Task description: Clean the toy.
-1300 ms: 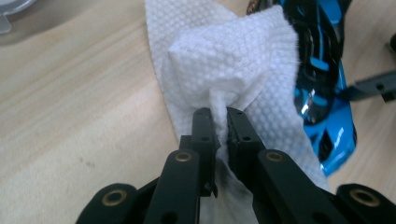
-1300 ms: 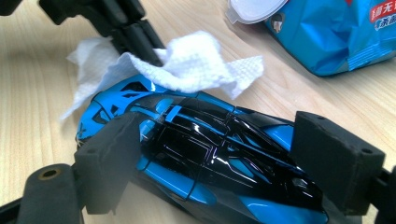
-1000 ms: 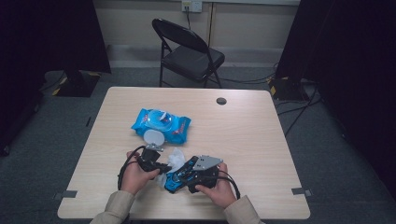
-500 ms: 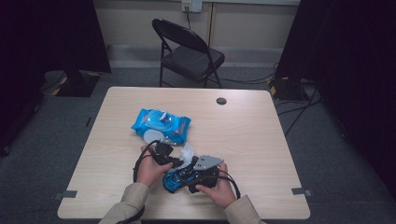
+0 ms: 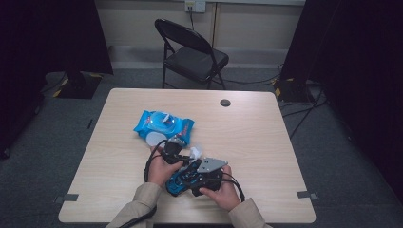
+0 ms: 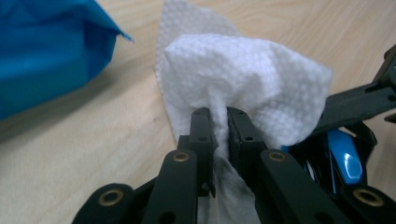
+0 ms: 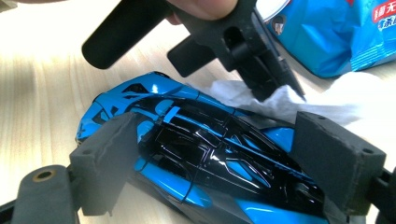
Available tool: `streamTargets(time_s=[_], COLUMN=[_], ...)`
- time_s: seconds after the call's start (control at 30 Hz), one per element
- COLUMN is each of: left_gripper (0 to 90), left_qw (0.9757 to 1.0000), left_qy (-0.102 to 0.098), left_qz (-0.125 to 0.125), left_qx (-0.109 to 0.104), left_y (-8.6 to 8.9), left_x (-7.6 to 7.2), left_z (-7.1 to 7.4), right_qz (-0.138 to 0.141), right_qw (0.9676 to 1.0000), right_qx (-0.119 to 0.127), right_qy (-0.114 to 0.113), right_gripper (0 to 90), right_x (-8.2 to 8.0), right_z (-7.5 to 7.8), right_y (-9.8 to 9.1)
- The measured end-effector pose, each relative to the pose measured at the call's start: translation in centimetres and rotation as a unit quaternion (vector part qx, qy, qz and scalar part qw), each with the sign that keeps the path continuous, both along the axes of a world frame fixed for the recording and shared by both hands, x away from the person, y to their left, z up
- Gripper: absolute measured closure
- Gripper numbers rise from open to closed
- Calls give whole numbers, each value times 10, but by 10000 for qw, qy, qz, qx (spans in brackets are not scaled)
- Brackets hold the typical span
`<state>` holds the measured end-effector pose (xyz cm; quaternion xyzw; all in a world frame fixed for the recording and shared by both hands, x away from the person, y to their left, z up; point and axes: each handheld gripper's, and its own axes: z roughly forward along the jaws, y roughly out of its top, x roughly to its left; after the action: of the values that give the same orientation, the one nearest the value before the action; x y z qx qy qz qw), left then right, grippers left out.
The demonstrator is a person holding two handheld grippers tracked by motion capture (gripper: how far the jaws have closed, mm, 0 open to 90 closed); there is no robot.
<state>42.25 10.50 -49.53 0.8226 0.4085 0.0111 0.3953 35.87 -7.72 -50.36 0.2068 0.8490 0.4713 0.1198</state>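
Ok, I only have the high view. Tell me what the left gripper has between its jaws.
Observer: The left gripper is shut on a white wipe, bunched above the jaws.
Operator: Now say how the right one holds the car.
Observer: The right gripper has a pad on each side of the blue and black toy car, across its body.
Operator: Give me the wipe's position against the car.
Observer: In the right gripper view it lies on the table right behind the car, beside the blue packet.

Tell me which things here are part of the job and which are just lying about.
In use:
- white wipe, pinched in the left tool
- blue toy car, clamped by the right tool
- blue wipes pack

Lying about:
- folding chair
- floor cables
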Motion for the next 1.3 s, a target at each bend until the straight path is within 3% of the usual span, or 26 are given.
streamTargets(time_s=[0.17, 0.37, 0.63, 0.8, 1.07, 1.3], left_gripper=[824, 831, 836, 840, 842, 842], left_qw=[10000, 9998, 9997, 9997, 9998, 9999], left_qy=[-64, -154, -222, -223, -195, -58], left_qz=[5, 83, 76, 89, 21, 8], left_qx=[21, -32, 54, 3, 76, 91], left_y=[2, 20, 44, 56, 70, 80], left_x=[-1, -6, -21, -32, -50, -62], left_z=[6, 23, 36, 41, 43, 33], right_qz=[6, 9, 16, 10, 14, 31], right_qw=[10000, 10000, 10000, 10000, 10000, 10000], right_qx=[3, -3, -7, -12, -16, -57], right_qy=[8, 18, 24, 25, 21, 14], right_gripper=[147, 147, 147, 147, 148, 148], right_x=[0, 0, 1, 1, 1, 1], right_z=[0, 0, 0, 0, 0, 1], right_y=[0, 0, 0, 1, 1, 1])
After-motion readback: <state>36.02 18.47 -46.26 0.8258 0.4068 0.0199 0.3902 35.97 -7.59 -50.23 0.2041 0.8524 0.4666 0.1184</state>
